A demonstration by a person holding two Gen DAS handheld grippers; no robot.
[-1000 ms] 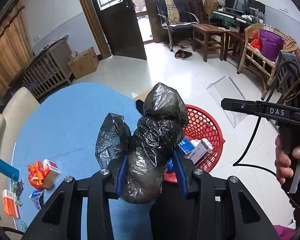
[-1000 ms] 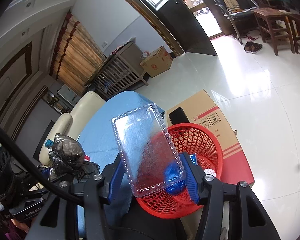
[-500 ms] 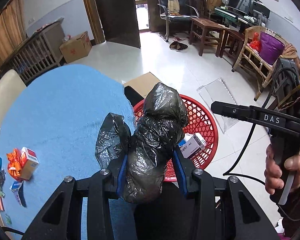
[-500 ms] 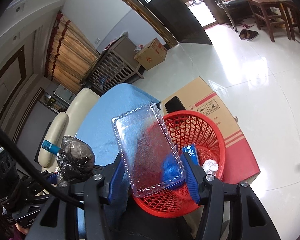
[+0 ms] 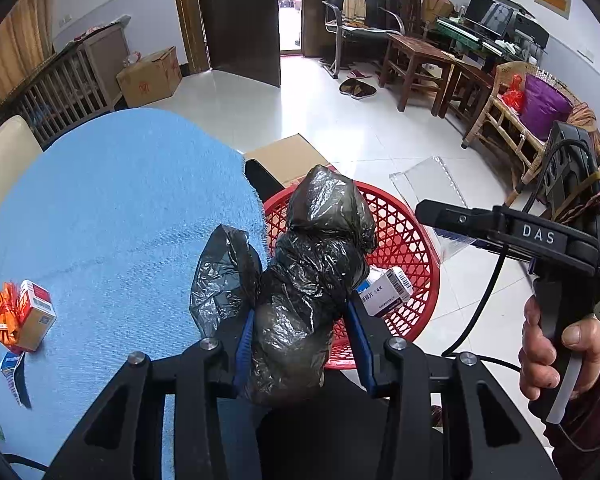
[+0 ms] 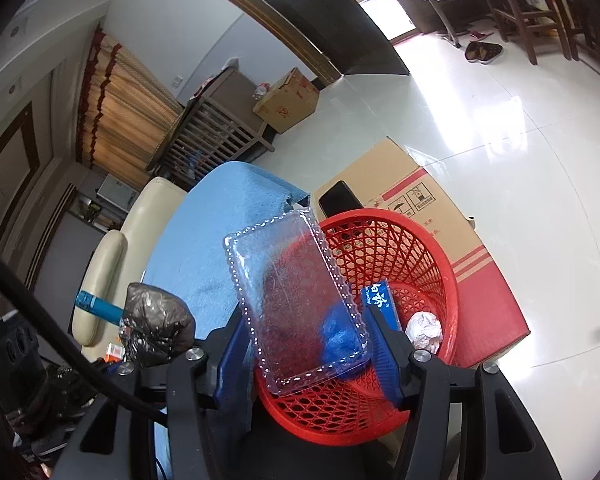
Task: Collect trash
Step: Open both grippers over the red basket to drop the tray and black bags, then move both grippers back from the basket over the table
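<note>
My left gripper is shut on a crumpled black plastic bag and holds it at the table edge, over the near rim of the red mesh basket. My right gripper is shut on a clear plastic tray, held upright over the red basket. The black bag also shows at the left of the right wrist view. The basket holds a white box, a blue carton and a crumpled white paper.
The blue-clothed table carries an orange wrapper and small box at its left. A cardboard box lies on the floor behind the basket. A cream chair stands by the table. Wooden furniture stands far back.
Both grippers have moved closer over the red basket, each keeping its load. The basket now sits larger and more central in both views.
</note>
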